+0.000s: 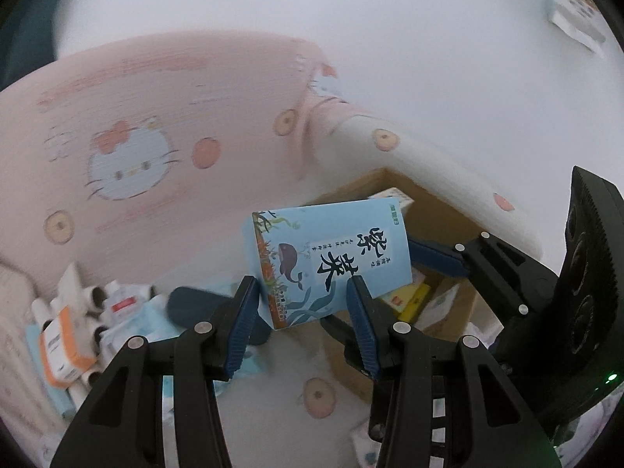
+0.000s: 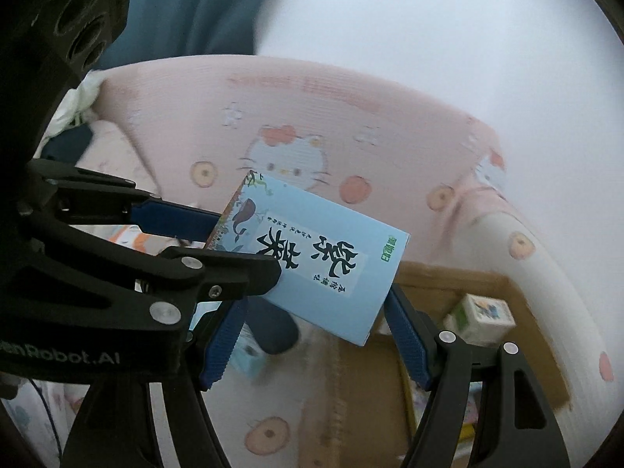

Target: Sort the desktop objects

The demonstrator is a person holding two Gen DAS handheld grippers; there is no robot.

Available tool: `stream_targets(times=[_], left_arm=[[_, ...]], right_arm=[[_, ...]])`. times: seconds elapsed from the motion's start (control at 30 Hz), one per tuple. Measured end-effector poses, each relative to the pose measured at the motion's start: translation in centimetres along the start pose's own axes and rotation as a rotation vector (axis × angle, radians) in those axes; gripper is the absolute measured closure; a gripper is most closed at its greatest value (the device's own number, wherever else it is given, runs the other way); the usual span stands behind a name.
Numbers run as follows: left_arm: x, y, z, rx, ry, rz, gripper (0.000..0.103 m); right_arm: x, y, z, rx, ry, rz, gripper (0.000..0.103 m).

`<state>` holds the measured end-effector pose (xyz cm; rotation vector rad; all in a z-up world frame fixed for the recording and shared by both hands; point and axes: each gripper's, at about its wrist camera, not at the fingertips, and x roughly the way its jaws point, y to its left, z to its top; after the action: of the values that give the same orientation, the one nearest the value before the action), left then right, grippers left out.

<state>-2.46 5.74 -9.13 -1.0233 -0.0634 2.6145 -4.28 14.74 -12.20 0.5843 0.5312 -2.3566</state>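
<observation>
Above one cardboard box (image 2: 448, 284), left hand-held gripper (image 1: 302, 304) grips one blue carton (image 1: 331, 257) (right hand-held gripper (image 2: 312, 339) gapes).

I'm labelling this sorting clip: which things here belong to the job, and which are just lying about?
In the job: blue seaweed box, left gripper gripping it, right gripper open beside it, cardboard box.

Lying about: Hello Kitty pillow, clutter pile.

Plain white wall (image 1: 390, 39) fills my upper view under soft, even light. Pink cartoon-cat sheet (image 1: 156, 124) with orange fruit dots covers the surface below. Dark teal curtain or cloth (image 2: 195, 7) at top left, blurred.
</observation>
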Motion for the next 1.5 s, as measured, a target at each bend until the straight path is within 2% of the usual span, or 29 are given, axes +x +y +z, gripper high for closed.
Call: stream_targets(times=[0.23,0.53,0.7,0.87,1.07,1.2,1.33,1.5], left_arm=[[3.2,-3.4,2.1,0.012,0.026,-0.120,0.053],[8.0,-5.5,3.9,-0.045,0.083,-0.223,0.053],[10.9,-6.7,4.9,-0.054,0.134,-0.243,0.053],[15.1,-7.3,5.7,-0.062,0.232,-0.253,0.053],[19.0,-6.9,5.9,-0.154,0.306,-0.294,0.053],[20.4,-7.0,5.4,-0.181,0.354,-0.312,0.053],[21.7,-7.3,4.9,-0.184,0.395,-0.299,0.053],[23.5,-6.8,4.3,-0.228,0.451,-0.281,0.053]], right_arm=[[-1.7,-4.7,-0.7,0.063,0.011,-0.080,0.032],[-1.2,-10.2,-1.9,0.142,0.053,-0.102,0.033],[-0.2,-13.4,-2.1,0.142,0.129,-0.092,0.033],[1.9,-16.7,-3.1,0.167,0.246,-0.050,0.037],[4.6,-18.8,-4.6,0.149,0.368,-0.029,0.038],[5.3,-19.9,-5.3,0.169,0.405,-0.012,0.038],[6.2,-20.8,-5.4,0.174,0.436,0.015,0.042],[8.5,-21.8,-6.6,0.179,0.540,0.072,0.047]])
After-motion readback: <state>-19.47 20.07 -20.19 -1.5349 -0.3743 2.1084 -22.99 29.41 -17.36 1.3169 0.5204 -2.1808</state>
